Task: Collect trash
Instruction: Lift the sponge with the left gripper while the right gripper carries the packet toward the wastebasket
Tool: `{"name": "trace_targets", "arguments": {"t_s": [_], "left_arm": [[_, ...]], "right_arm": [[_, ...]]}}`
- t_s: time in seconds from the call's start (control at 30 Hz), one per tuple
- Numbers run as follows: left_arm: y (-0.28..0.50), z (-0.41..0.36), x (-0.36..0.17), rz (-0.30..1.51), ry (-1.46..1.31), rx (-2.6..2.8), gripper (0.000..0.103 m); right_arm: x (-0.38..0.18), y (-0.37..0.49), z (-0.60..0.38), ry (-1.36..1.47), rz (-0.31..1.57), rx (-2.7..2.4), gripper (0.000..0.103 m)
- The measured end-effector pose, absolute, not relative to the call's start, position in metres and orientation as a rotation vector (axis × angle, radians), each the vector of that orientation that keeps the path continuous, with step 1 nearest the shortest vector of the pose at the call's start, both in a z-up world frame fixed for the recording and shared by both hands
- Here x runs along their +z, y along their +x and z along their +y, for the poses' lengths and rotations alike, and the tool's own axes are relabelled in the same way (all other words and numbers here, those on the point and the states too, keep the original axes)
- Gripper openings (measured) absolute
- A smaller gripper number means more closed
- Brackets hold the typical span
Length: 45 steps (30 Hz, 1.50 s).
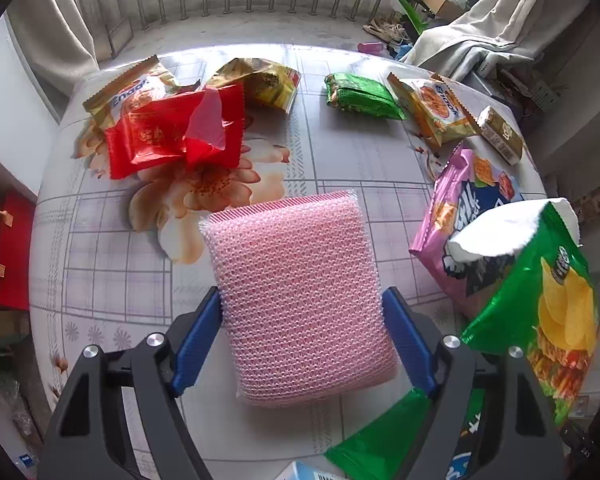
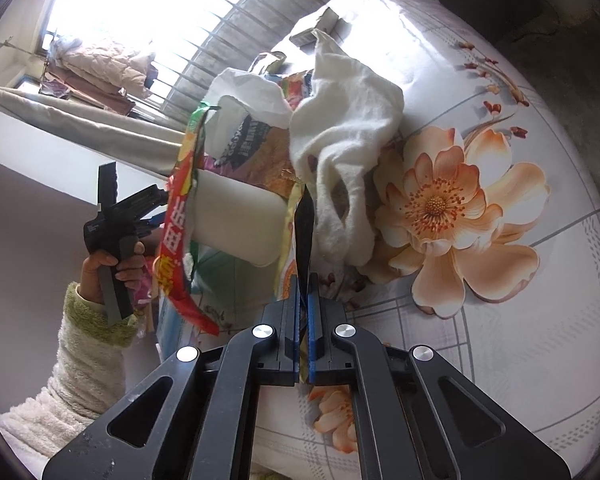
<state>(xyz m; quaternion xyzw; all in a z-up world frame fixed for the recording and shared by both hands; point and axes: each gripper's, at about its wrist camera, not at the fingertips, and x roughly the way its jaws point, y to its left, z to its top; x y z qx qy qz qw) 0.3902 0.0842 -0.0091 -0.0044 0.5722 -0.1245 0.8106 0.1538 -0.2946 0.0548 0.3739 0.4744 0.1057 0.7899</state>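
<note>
Status mid-task, approx. Left tongs (image 1: pixel 302 332) pinching pink mesh scrubber pack (image 1: pixel 300 300) from both sides, blue pads (image 1: pixel 202 336) pressed into its edges, pack held above tabletop (image 1: pixel 100 264). Right tongs (image 2: pixel 304 312) pressed together on edge of green chip bag (image 1: pixel 540 312), holding it upright w/ mouth open, serving as trash collector by the look of it. Already inside bag per right wrist view: white cloth/tissue wad (image 2: pixel 348 152), pale rounded block (image 2: pixel 236 224), some printed wrapper bits; can't tell exact count. Bag sits just right of scrubber in left view, near, not touching as far as visible. Still loose on tabletop: red wrapper (image 1: pixel 172 136), gold noodle pack (image 1: pixel 136 92) partly under it, yellow-brown wrapper (image 1: pixel 264 80), green pack (image 1: pixel 360 96), second noodle pack (image 1: pixel 436 108), small gold box (image 1: pixel 500 136), pink snack bag (image 1: pixel 464 216) beside chip bag. Est. under half done; scrubber likely next into bag, then 7-ish items left. Risk: bag mouth narrow vs. scrubber width, may need tilt or corner-first entry; thin foil edge in right tongs could slip under added load.
</note>
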Motion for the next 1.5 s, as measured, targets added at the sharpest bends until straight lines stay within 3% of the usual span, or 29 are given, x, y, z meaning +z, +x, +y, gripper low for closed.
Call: {"name": "trace_targets", "arguments": {"t_s": [0.47,0.97,1.5], "left_arm": [[0.345,0.108,0.047,1.095,-0.091,-0.346,0.077],[0.231,0.085,0.143,0.873,-0.130,-0.566,0.078],[0.154,0.011,0.161,0.793,-0.101,-0.746,0.078]], "right_arm": [[0.068,0.131,-0.293,0.791,1.000,0.248,0.000],[0.103,0.095,-0.292,0.751,0.888,0.241,0.000],[0.130,0.046,-0.331,0.772,0.748,0.121,0.000]]}}
